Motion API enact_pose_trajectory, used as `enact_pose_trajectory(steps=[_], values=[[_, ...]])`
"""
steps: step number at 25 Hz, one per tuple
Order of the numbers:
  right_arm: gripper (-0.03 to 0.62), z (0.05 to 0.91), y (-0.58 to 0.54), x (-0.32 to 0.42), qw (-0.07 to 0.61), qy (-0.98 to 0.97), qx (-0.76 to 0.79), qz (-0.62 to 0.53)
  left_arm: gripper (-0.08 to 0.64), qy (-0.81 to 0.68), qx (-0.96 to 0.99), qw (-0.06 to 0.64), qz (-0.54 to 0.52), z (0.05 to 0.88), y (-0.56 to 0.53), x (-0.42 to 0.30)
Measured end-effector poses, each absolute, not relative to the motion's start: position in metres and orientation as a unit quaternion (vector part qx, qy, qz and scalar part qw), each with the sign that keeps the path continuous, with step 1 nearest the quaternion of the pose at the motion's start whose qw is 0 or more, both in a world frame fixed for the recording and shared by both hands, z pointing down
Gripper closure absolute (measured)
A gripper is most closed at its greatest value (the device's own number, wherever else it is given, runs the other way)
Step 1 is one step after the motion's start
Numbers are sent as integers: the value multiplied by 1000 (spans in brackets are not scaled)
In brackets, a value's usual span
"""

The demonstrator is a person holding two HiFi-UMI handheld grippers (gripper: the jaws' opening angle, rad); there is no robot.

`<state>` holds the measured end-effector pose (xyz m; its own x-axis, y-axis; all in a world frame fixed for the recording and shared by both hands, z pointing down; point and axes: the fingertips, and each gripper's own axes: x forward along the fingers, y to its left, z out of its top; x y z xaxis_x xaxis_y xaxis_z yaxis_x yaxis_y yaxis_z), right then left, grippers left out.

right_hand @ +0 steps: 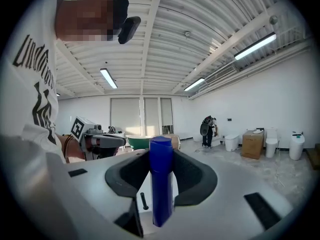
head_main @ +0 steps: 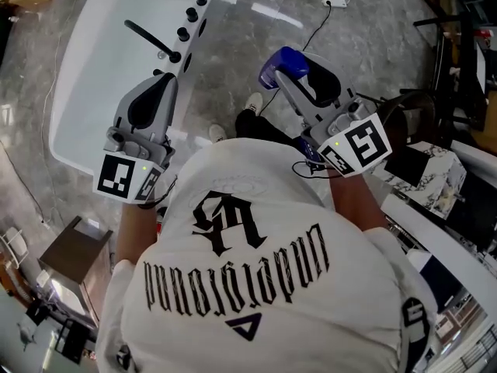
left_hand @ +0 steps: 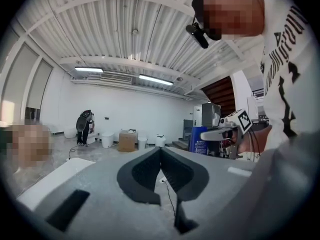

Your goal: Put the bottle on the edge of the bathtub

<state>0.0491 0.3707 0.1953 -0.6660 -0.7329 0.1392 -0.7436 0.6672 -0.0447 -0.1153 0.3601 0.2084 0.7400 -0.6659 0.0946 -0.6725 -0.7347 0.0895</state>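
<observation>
Bottle, blue, label txt illegible, held btw right gripper fingers.

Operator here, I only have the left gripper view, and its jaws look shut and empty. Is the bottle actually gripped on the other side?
Observer: Yes. The right gripper view shows the right gripper closed on the blue bottle, which stands up between its jaws.
Operator: Is it over the bathtub yet?
Observer: No. In the head view the bottle hangs over grey floor, to the right of the white bathtub.
Operator: Anything on the rim nearest it?
Observer: A row of black knobs and a black lever sit on that rim.
</observation>
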Motion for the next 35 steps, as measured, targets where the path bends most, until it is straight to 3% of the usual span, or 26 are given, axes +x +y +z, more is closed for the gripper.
enact_pose_trajectory(steps=[18,35], values=[[442,204,267,181,51,-911,405,53,546,-334,939,65,43,216,252,34],[443,212,209,220,51,-900,429,65,545,-330,939,84,43,226,181,64]])
